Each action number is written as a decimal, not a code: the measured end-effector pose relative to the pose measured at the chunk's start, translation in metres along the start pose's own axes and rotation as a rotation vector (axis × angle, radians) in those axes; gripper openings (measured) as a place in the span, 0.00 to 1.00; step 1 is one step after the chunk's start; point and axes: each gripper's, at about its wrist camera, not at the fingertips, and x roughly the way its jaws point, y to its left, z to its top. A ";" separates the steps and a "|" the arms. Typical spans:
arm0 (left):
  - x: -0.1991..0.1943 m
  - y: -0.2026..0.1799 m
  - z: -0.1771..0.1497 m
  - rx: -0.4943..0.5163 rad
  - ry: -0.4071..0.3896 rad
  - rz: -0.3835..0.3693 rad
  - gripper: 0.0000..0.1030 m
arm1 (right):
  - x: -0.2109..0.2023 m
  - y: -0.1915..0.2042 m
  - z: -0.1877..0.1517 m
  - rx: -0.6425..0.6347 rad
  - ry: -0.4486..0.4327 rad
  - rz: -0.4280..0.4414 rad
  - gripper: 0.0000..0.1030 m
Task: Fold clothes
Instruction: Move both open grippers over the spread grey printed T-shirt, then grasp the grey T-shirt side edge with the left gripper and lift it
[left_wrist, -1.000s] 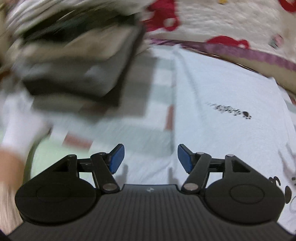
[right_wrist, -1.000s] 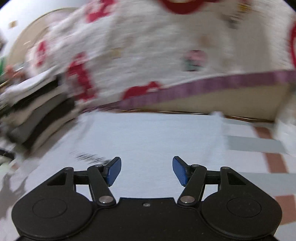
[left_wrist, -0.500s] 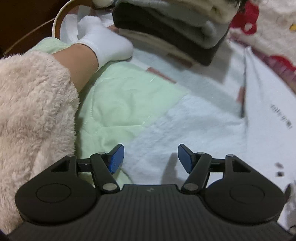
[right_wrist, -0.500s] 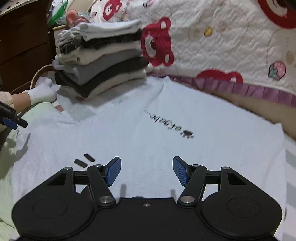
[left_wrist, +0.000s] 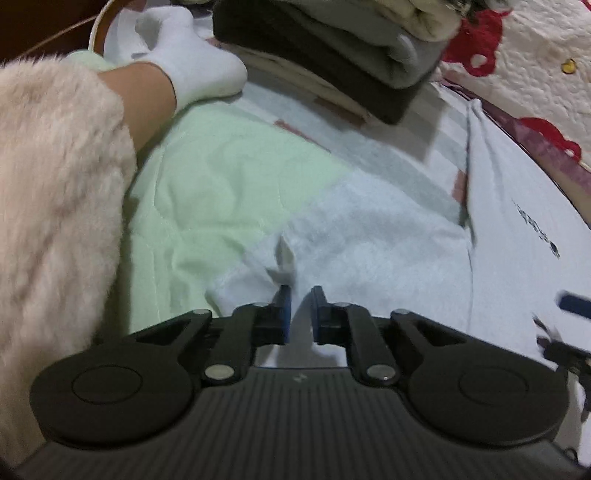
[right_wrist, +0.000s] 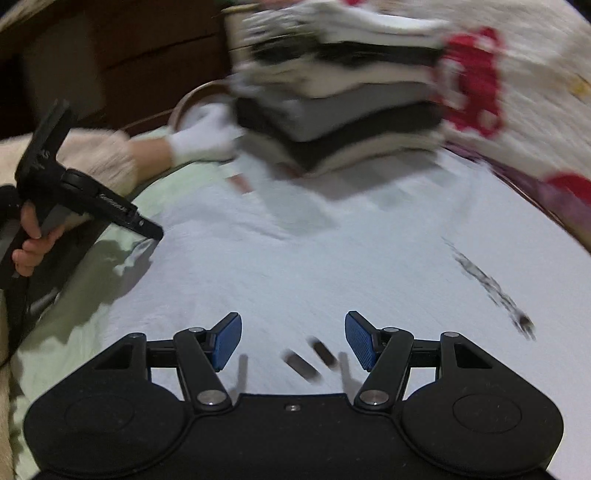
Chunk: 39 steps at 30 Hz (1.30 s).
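Left wrist view is showing the left hand-held gripper pinching the soft, light white T-shirt's sleeve edge, lying flat on the bed; right hand-held gripper is hovering spread.

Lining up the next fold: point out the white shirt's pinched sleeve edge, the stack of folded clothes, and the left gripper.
white shirt (left_wrist: 369, 236), left wrist view, on the sleeve cloth.
stack of folded clothes (left_wrist: 332, 55), left wrist view, on a grey layer.
left gripper (left_wrist: 300, 295), left wrist view, between the fingertips at the pinched fold.
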 end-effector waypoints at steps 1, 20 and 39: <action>0.000 -0.002 0.001 -0.001 -0.011 -0.018 0.00 | 0.006 0.005 0.003 -0.025 0.005 0.008 0.65; 0.018 0.000 0.016 -0.039 0.009 0.169 0.57 | 0.030 0.018 0.004 0.004 0.105 0.018 0.65; -0.030 -0.053 -0.002 0.246 -0.193 0.073 0.04 | 0.012 -0.025 -0.021 0.400 0.042 0.094 0.65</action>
